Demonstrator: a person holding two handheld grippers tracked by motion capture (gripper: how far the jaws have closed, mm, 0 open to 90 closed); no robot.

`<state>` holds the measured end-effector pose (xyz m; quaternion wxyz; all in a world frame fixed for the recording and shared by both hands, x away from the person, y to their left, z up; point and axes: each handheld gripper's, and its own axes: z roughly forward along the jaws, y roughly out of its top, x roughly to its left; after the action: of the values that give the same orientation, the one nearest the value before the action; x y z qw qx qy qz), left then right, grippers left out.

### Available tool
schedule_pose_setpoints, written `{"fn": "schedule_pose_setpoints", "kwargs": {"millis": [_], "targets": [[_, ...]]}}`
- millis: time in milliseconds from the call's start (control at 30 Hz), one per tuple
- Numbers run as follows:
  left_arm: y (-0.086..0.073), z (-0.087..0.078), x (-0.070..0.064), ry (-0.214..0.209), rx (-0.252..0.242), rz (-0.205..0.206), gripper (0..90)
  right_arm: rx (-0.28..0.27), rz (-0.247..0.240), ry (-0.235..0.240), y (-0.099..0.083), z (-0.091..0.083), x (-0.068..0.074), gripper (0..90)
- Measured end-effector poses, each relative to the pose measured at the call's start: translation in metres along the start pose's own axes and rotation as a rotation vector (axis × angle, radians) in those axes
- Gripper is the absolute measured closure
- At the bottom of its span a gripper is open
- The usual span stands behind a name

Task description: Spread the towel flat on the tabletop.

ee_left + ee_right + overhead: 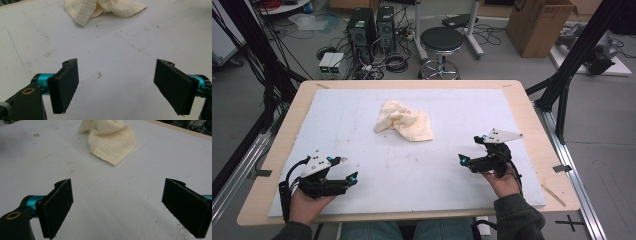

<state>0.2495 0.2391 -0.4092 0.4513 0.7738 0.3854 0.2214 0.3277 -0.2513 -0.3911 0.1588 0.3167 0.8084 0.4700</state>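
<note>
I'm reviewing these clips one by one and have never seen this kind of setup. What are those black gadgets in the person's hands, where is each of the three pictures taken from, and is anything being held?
No robot here: a person sits at a table and holds a two-jaw hand tool in each hand. The high view looks down from above the person's side, so the left gripper is at the lower left and the right gripper at the lower right. The other two pictures come from small cameras that ride on the tools. Each looks forward along its own two black jaws: the left gripper view and the right gripper view.

The table is wooden, covered by a white foam sheet with some scuffs. One cream cloth lies crumpled near the middle, ahead of both tools and touched by neither.

Nothing is held. Both pairs of jaws stand wide apart, with bare sheet between them.
</note>
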Motion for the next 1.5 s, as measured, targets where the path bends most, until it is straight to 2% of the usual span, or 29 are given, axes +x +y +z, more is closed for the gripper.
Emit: {"fn": "schedule_pose_setpoints", "kwargs": {"millis": [133,233,267,300,500,1033,1200,1267,1300,1500], "targets": [[0.001,0.001,0.0,-0.002,0.0,-0.001,20.6,0.015,-0.01,0.009,0.01,0.006,-0.002,9.3],[0.0,0.001,0.001,0.0,-0.001,0.0,20.6,0.029,-0.035,0.017,0.027,0.016,-0.003,9.3],[0.0,0.001,0.001,0.0,0.0,-0.001,20.6,0.029,-0.035,0.017,0.027,0.016,-0.003,9.3],[0.0,0.001,0.002,0.002,0.001,-0.002,20.5,0.039,-0.034,0.03,0.035,0.022,-0.003,9.3],[0.001,0.001,0.002,0.0,0.001,-0.003,20.5,0.053,-0.037,0.061,0.057,0.039,-0.006,9.3],[0.001,0.002,0.003,0.0,-0.003,-0.002,20.6,0.075,-0.053,0.098,0.099,0.075,-0.007,9.5],[0.001,0.002,0.003,0.003,-0.003,0.0,20.6,0.094,-0.065,0.104,0.115,0.094,-0.003,10.3],[0.001,0.002,0.004,0.004,-0.002,-0.001,20.6,0.096,-0.069,0.107,0.118,0.098,-0.002,12.5],[0.001,0.002,0.004,0.004,-0.003,-0.002,20.6,0.086,-0.075,0.128,0.122,0.102,-0.001,17.9],[0.001,0.002,0.006,0.006,-0.001,-0.002,20.6,0.085,-0.06,0.127,0.13,0.118,0.001,18.5]]}}
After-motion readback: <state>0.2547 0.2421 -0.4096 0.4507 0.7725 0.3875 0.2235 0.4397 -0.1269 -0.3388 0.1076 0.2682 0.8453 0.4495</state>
